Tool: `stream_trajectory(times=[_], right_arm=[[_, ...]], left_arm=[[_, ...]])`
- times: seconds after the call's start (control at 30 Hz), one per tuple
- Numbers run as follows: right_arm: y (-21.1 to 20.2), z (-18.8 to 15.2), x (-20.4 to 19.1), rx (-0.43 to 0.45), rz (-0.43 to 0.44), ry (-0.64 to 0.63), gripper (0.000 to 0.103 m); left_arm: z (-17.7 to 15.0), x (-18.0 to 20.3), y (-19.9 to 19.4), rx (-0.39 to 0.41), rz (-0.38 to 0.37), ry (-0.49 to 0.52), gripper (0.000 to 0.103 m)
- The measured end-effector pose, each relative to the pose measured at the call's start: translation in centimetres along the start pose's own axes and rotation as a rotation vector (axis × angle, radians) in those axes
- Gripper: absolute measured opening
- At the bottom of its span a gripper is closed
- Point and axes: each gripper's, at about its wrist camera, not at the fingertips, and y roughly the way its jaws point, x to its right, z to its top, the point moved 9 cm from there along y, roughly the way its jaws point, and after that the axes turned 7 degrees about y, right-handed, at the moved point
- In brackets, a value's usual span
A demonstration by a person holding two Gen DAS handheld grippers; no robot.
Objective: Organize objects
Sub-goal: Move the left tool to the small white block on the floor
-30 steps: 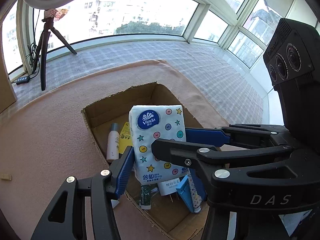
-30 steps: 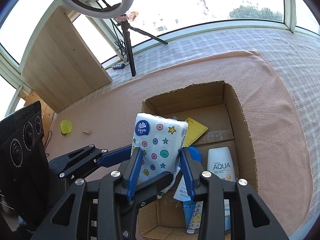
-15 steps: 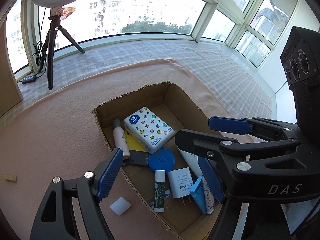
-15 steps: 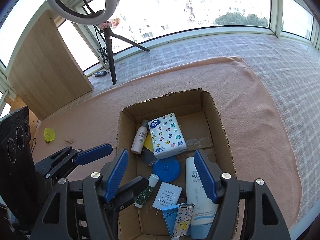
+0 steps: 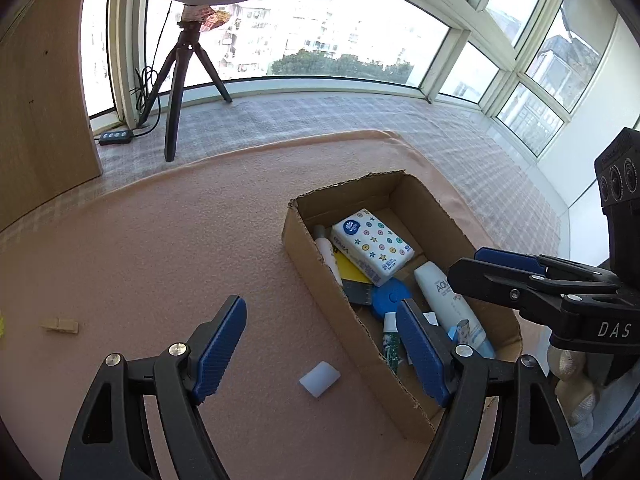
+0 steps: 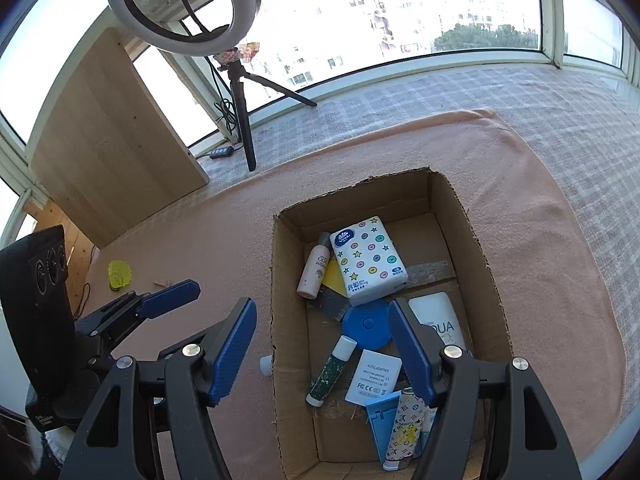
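We hold both grippers apart with nothing between them; their jaws have just been opening. The tissue pack [image 6: 367, 259] lies in the cardboard box [image 6: 484, 264], ahead of the right gripper [image 6: 322, 346]. Only the left gripper [image 5: 320, 354] view shows a small white block [image 5: 320, 378] between its fingers on the pink blanket [image 5: 160, 248]. Big windows [image 6: 400, 12] stand far ahead.

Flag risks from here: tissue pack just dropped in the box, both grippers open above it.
1. The tissue pack lies tilted on a small bottle and a yellow card; it may slide.
2. The white block sits close beside the box wall, awkward for the left gripper.
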Motion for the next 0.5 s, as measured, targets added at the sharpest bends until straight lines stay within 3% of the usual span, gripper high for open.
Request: stream_trajectory(times=[0.3, 0.5], right_arm=[[-1.2, -2.6, -3.9, 0.014, 0.044, -0.023, 0.065], [-1.7, -6.1, -6.3, 0.017, 0.059, -0.022, 0.065]], left_arm=[[-2.9, -7.5, -3.1, 0.004, 0.054, -0.084, 0.080], [-5.4, -9.4, -3.6, -0.018, 0.047, -0.078, 0.079]])
